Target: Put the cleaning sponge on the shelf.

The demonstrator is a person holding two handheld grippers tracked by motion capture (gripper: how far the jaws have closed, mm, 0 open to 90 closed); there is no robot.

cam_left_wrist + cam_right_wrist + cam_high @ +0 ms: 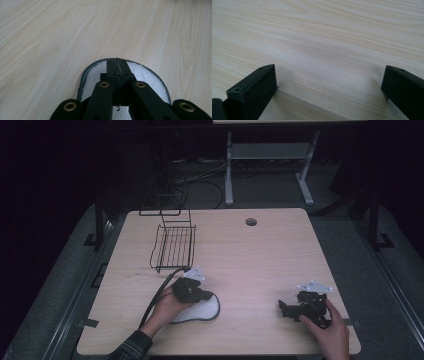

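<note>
A white oval pad with a dark rim lies flat near the table's front left. My left gripper rests over it, held by a hand in a plaid sleeve. In the left gripper view the two black jaws are pressed together, and my left gripper pinches the far rim of the pad; a thin ragged line runs along the seam between them. My right gripper sits low at the front right, pointing left. In the right gripper view my right gripper is open, with bare wood between its jaws.
A black wire rack stands at the back left of the light wooden table. A round cable hole sits near the far edge. Black cables trail from the left gripper toward the front edge.
</note>
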